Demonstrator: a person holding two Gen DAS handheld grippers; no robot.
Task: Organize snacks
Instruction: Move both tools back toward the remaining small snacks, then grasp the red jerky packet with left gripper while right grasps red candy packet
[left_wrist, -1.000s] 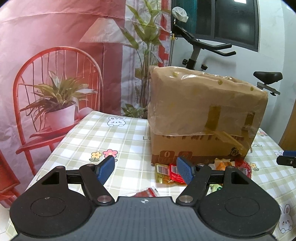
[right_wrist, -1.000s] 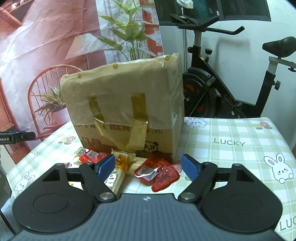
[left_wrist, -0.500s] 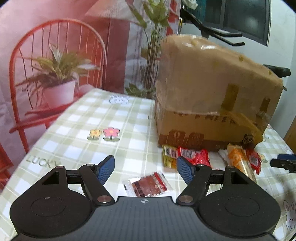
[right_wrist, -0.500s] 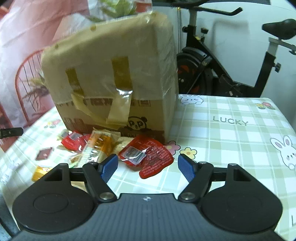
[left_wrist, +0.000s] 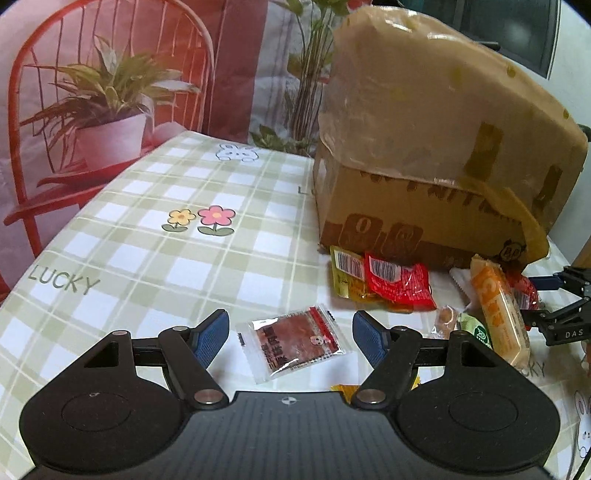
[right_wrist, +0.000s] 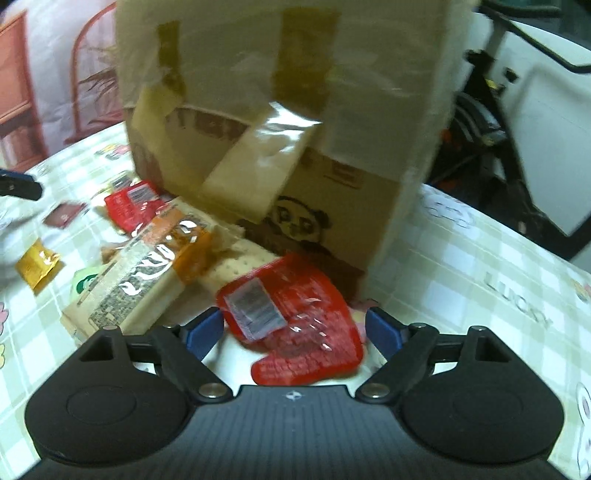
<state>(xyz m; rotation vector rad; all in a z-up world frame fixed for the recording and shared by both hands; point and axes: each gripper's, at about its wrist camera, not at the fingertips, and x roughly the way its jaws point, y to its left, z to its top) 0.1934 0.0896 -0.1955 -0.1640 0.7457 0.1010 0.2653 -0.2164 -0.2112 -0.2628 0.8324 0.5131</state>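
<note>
Snack packets lie on the checked tablecloth (left_wrist: 155, 236) in front of a taped cardboard box (left_wrist: 436, 155). My left gripper (left_wrist: 290, 338) is open, its blue pads either side of a clear packet of dark red jerky (left_wrist: 293, 343). Beyond lie a yellow packet (left_wrist: 343, 273), a red packet (left_wrist: 399, 284) and an orange cracker pack (left_wrist: 496, 314). My right gripper (right_wrist: 295, 334) is open over a red glossy packet (right_wrist: 295, 314). The cracker pack (right_wrist: 147, 273) lies to its left in the right wrist view. The right gripper also shows in the left wrist view (left_wrist: 561, 314).
The box (right_wrist: 280, 122) stands close behind the snacks. A small gold packet (right_wrist: 37, 264), a green-and-white packet (right_wrist: 83, 284) and a dark red packet (right_wrist: 64, 214) lie at the left. An exercise bike (right_wrist: 491, 122) stands behind the table. A printed backdrop (left_wrist: 110, 74) hangs beyond the table's far edge.
Both grippers have dropped and moved forward toward the snacks. The jerky packet now lies between my left pads and the red glossy packet between my right pads. Both stay open.
</note>
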